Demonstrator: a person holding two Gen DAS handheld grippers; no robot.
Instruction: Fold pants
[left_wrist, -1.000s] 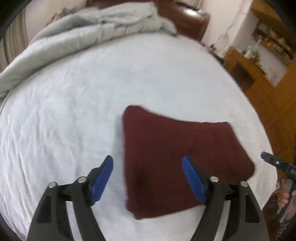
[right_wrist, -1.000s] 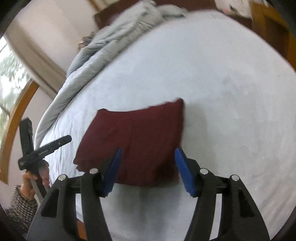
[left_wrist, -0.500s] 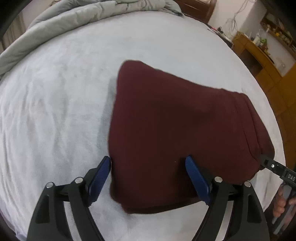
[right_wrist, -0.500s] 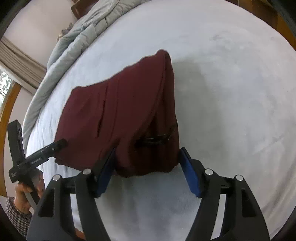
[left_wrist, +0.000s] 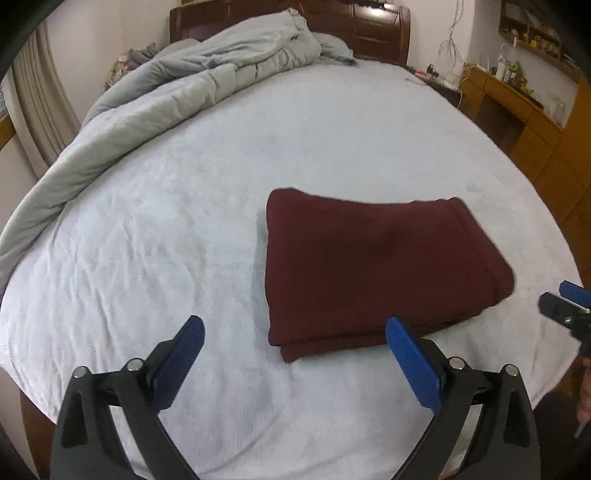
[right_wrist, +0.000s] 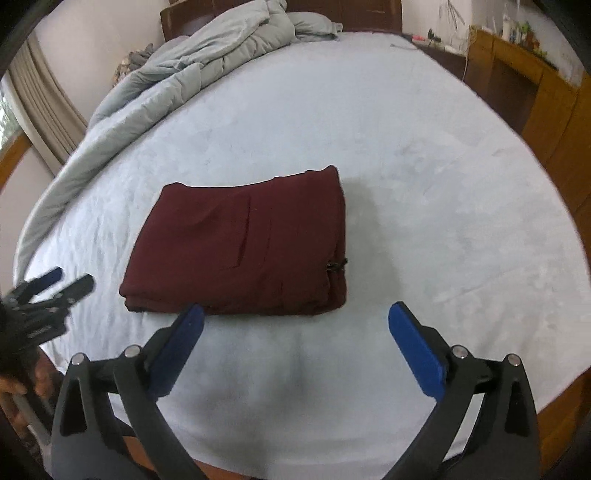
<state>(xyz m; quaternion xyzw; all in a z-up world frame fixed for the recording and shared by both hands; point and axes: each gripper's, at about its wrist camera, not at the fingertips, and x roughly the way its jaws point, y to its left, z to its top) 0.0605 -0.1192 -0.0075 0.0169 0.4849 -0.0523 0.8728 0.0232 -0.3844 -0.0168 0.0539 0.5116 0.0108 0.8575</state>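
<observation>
Grippers, two, hand-held, blue-padded. Left gripper (left_wrist: 293, 345): jaws spread wide, just opened further, nothing between the pads; it hangs above the near edge of the bed, its right-hand finger (left_wrist: 410, 354) overlapping the pants' near edge in view, though whether it touches the cloth cannot be told. Right gripper (right_wrist: 293, 332): jaws likewise at full spread, just opened, empty; its left-hand finger (right_wrist: 179, 343) sits just before the bundle's near edge, the other over bare sheet. Pants (left_wrist: 373, 269), maroon, one pair: folded into a compact layered rectangle, lying flat on the white sheet (left_wrist: 184, 229) toward the near edge of the bed, roughly midway along it, apart from both sets of pads; a small dark fitting, perhaps a zip pull (right_wrist: 336, 265), shows at its right side in the right wrist view. Duvet (left_wrist: 192, 85), grey, heaped along the far left corner, well apart from the pants. Headboard (left_wrist: 369, 26), dark wood, at the far edge. Desk (left_wrist: 517, 110), wooden, beyond the right edge. Assessment: folding appears complete and the step in hand is release and withdrawal. To do it well, keep both jaws wide, lift clear upward rather than dragging across the layers, and check the stacked edges stay aligned; the lower layer peeking out at the near left corner may merit a light tuck.
</observation>
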